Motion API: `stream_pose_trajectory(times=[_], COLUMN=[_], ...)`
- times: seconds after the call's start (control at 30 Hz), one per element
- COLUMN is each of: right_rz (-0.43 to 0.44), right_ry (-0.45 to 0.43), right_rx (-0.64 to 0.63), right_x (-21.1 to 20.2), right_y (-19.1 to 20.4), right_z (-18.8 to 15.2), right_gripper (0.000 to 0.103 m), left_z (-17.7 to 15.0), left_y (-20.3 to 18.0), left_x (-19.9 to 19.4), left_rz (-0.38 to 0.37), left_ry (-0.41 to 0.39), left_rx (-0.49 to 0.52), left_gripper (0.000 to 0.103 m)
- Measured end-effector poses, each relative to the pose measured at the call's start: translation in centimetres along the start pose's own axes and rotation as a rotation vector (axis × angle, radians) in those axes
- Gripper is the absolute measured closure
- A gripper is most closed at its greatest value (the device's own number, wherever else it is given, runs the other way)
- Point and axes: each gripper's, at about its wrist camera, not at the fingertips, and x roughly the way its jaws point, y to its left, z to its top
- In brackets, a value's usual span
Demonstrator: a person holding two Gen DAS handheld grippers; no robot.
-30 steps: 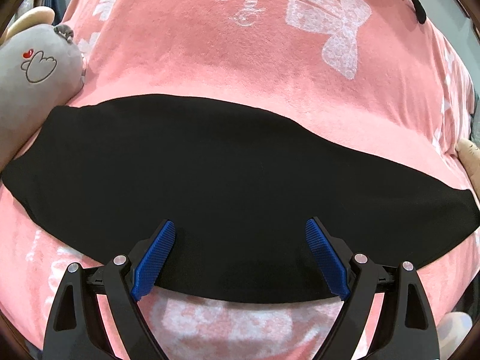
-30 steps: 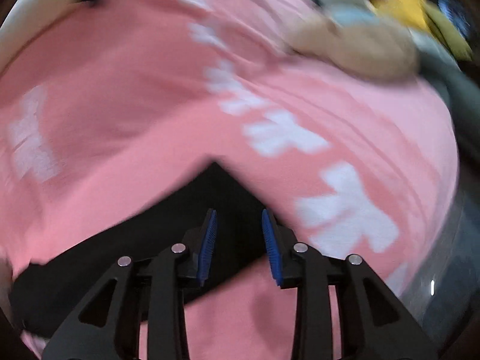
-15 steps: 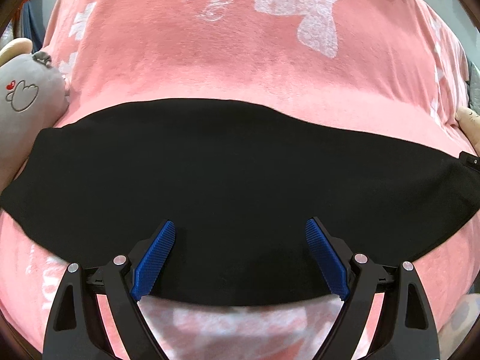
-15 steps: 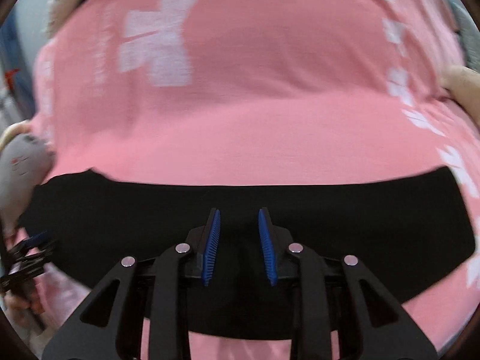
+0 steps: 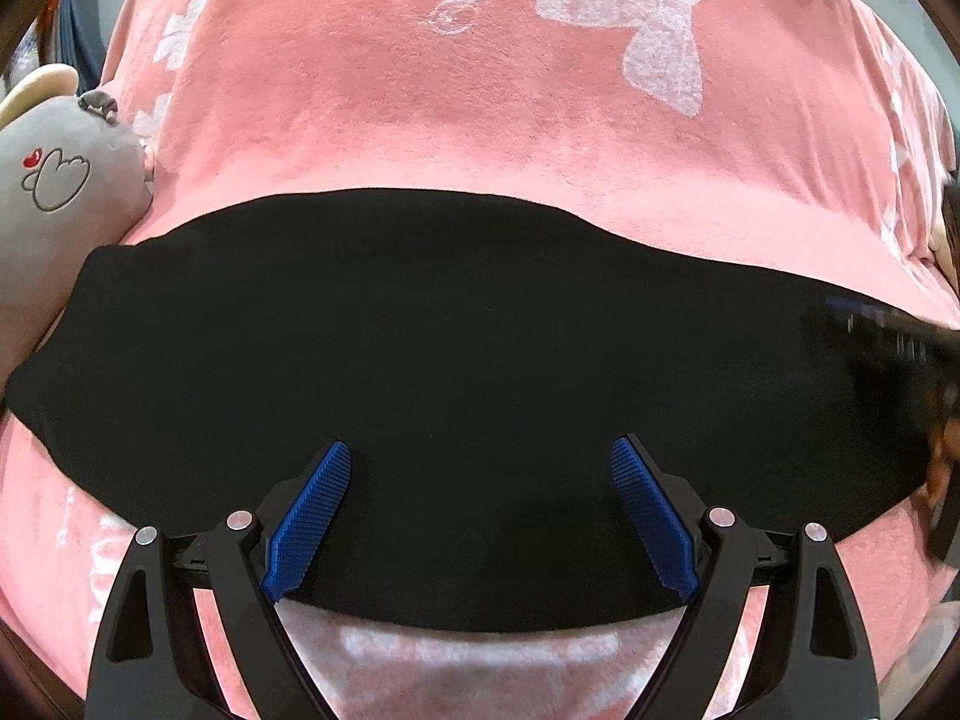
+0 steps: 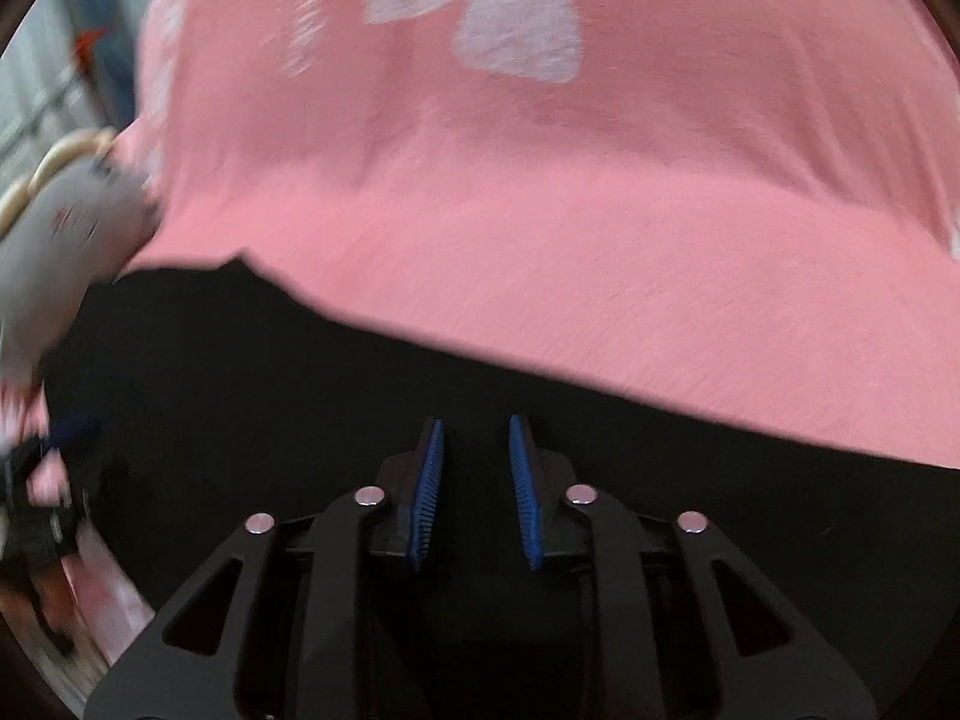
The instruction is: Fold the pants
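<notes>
Black soft-fabric pants (image 5: 480,360) lie flat as a wide band across a pink plush blanket with white bow prints (image 5: 480,120), seen from the left wrist view. Left gripper (image 5: 480,516) hangs over the near edge of the pants, jaws spread wide, nothing between them; both blue ribbed pads (image 5: 309,516) sit over black cloth. Whether the pads touch the fabric, I cannot tell. Near hem of the pants runs just behind the pads, with pink blanket showing under the gripper frame. Grey plush toy with a stitched outline and a red heart (image 5: 54,192) sits at the left, touching the left end of the pants. At the right edge, a blurred dark shape with a bit of blue lies over the right end of the pants; too smeared to identify.

Right wrist view, motion-blurred: right gripper (image 6: 476,492) is over the same pants (image 6: 240,390), jaws narrow with a small gap, nothing visibly pinched between the blue pads (image 6: 427,492). Far edge of the pants runs diagonally, higher at the left, lower at the right, with the blanket (image 6: 600,210) beyond it. Grey plush toy (image 6: 60,252) shows blurred at the left, beside the pants' far-left corner. Lower left holds a blurred dark object with some blue; can't resolve it.
</notes>
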Motion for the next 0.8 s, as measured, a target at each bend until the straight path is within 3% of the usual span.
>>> stream_pose_trajectory(times=[0.07,0.1,0.13,0.2,0.23,0.33,0.37,0.4,0.43,0.47,0.53,0.67,0.8], right_rz=[-0.026,-0.039,-0.049,-0.084,-0.060,-0.136,-0.165,-0.223,-0.323,-0.416,-0.481,-0.428,-0.420], right_ry=[-0.056,-0.067,-0.059,0.019,0.000,-0.067,-0.103,-0.151,-0.189,-0.215,-0.220,-0.251,-0.175], right_rx=[-0.031,-0.044,-0.047,-0.048,-0.032,0.071,0.101,0.139,0.175,0.205,0.275,0.478,0.576], right_x=[-2.0,-2.6,-2.7,-1.1,-1.8,-7.0,-9.2,-11.9,-14.5,-16.8,-19.5,-22.3,-21.3], right_y=[1.2,1.5,1.5,0.4,-0.4,-3.3,-4.6,-6.4,-8.3,-10.5,-14.8,-22.7,-27.2], right_z=[0.1,-0.5,-1.4,-2.7,-3.2,-3.6,-4.0,-4.5,-5.2,-6.2,-7.8,-10.8,-11.8], right_gripper=[0.076,0.070,0.066,0.070,0.070,0.060,0.040,0.010,0.005,0.005,0.005,0.005,0.005], left_z=[-0.1,0.0,0.0,0.3,0.3,0.3,0.2,0.1,0.1,0.1,0.1,0.0,-0.1], left_y=[0.3,0.4,0.6,1.1,1.2,1.5,1.6,1.6,1.7,1.8,1.8,1.6,1.4], left_x=[-0.2,-0.2,-0.2,-0.2,-0.2,-0.8,-1.0,-1.2,-1.5,-1.7,-2.0,-2.4,-2.1], left_rz=[-0.001,0.005,0.013,-0.005,-0.012,-0.020,-0.021,-0.023,-0.025,-0.025,-0.023,-0.022,-0.009], left_ry=[-0.008,-0.011,-0.012,-0.006,-0.006,-0.021,-0.027,-0.034,-0.045,-0.057,-0.076,-0.099,-0.100], left_rx=[-0.003,-0.003,-0.007,-0.034,-0.045,-0.062,-0.063,-0.066,-0.072,-0.079,-0.089,-0.093,-0.093], left_gripper=[0.017,0.017,0.017,0.017,0.017,0.017,0.017,0.017,0.017,0.017,0.017,0.017,0.017])
